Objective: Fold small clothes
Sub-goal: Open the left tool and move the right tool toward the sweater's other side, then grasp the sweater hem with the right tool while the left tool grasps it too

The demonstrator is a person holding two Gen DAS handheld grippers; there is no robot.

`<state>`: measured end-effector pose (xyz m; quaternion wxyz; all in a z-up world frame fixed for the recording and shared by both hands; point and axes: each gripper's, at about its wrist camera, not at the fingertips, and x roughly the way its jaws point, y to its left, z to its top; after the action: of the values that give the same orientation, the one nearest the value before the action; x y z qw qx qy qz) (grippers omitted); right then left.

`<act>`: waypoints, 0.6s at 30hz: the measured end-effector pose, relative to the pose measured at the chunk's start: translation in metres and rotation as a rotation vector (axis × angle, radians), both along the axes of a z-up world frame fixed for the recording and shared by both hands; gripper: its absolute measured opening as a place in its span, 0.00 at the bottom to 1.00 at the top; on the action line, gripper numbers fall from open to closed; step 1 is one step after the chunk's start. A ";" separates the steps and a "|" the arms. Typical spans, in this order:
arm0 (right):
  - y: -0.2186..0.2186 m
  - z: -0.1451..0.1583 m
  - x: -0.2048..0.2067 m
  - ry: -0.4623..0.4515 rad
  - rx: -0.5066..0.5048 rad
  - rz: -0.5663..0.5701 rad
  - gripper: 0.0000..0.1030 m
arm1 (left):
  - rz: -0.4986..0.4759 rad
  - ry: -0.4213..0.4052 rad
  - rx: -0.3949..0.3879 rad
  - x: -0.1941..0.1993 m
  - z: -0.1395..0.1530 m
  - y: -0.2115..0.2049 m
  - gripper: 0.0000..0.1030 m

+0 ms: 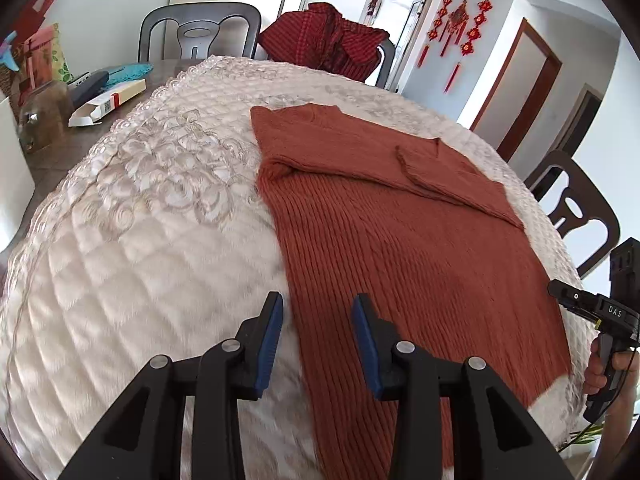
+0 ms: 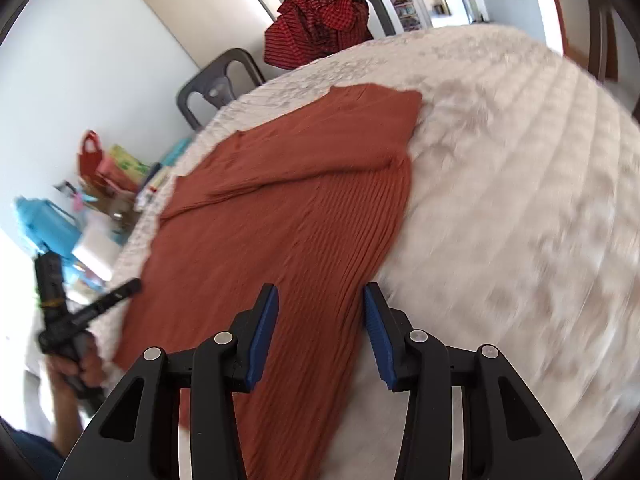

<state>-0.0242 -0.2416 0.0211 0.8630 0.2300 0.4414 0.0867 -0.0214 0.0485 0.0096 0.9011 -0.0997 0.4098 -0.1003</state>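
A ribbed, matt knit sweater point(image 1: 420, 240) lies on quilted, faintly glossy cream cloth point(image 1: 140, 240); claw fingers point(image 1: 268, 340) look matt black plastic with blue ridged pads.

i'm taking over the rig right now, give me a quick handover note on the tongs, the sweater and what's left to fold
Left tongs: open, nothing held, over the sweater's near left edge.
Right tongs: open, nothing held, over the near right edge.
The rust-red sweater lies flat on the cream quilted cloth; both sleeves are already folded in across its upper part.
A red checked garment is draped over a chair at the far side, untouched.
Left to do: probably grip the near hem with both tongs and fold the body up toward the collar, then tidy it. The checked garment may come next.
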 end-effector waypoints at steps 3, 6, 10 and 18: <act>-0.001 -0.004 -0.015 -0.005 0.104 0.000 0.43 | -0.010 0.004 -0.053 -0.014 -0.001 0.002 0.38; 0.000 -0.007 -0.030 -0.007 0.169 0.006 0.43 | -0.021 0.023 -0.113 -0.025 -0.003 0.005 0.38; 0.006 -0.009 -0.047 0.017 0.234 0.044 0.43 | -0.034 0.031 -0.170 -0.038 -0.004 0.008 0.38; 0.011 -0.007 -0.052 0.027 0.251 0.050 0.35 | -0.034 0.048 -0.265 -0.039 -0.008 0.016 0.37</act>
<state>-0.0761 -0.2306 0.0136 0.8190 0.3262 0.4442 0.1595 -0.0607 0.0648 0.0019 0.8682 -0.2133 0.4161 -0.1663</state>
